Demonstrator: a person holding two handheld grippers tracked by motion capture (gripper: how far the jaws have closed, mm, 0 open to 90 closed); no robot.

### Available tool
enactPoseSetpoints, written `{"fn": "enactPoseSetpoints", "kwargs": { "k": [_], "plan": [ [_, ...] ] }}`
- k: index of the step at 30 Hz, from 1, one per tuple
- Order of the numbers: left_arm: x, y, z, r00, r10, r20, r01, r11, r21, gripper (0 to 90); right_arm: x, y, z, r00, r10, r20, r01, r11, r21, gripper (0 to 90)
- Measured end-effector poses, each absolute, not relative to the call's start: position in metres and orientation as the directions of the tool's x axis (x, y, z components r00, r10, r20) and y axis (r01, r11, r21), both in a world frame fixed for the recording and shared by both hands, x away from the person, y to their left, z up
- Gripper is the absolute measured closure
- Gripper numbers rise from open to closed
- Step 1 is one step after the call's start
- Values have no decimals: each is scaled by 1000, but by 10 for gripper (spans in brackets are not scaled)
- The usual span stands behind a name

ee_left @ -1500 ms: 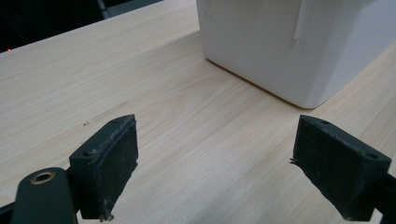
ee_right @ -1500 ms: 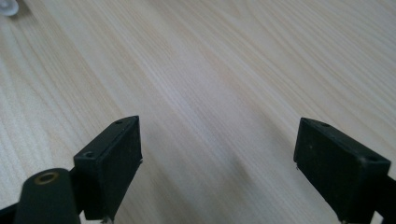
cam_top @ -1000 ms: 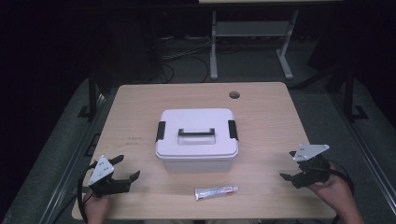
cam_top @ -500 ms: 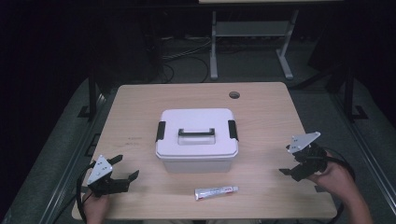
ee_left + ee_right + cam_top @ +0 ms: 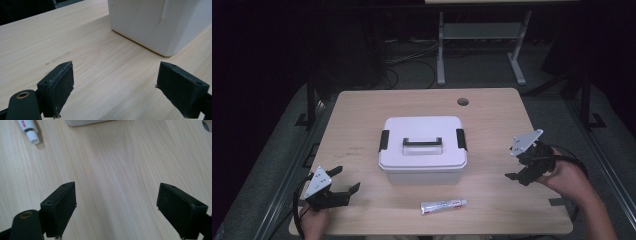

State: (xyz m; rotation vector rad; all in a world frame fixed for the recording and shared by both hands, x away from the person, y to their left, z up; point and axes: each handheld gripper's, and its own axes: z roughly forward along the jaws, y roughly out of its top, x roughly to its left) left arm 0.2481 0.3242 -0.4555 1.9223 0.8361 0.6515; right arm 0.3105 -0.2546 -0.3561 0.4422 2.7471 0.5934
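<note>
Table (image 5: 362,115): light wood top with rounded corners, pale grain running along its length; a round cable hole (image 5: 462,101) sits near the far right corner.
Floor (image 5: 277,150): grey, showing on both sides of the table.
Behind: a second desk's grey metal frame (image 5: 482,35) stands past the far edge, with dark cables (image 5: 407,65) lying on the floor beside it.
Sides: black table legs (image 5: 310,102) at the left, another at the right.
Light: the tabletop is lit; the room beyond is nearly black.

Matt white plastic box (image 5: 422,150); pale wood-grain table (image 5: 362,115).
</note>
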Motion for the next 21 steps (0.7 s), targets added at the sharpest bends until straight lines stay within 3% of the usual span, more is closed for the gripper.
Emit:
{"fn": "enactPoseSetpoints", "kwargs": {
  "k": [21],
  "plan": [
    [248,325,-455,628,770,109,282,-356,891,135,320,-214,-323,-939,238,-248,135,918,372,155]
  ]
}}
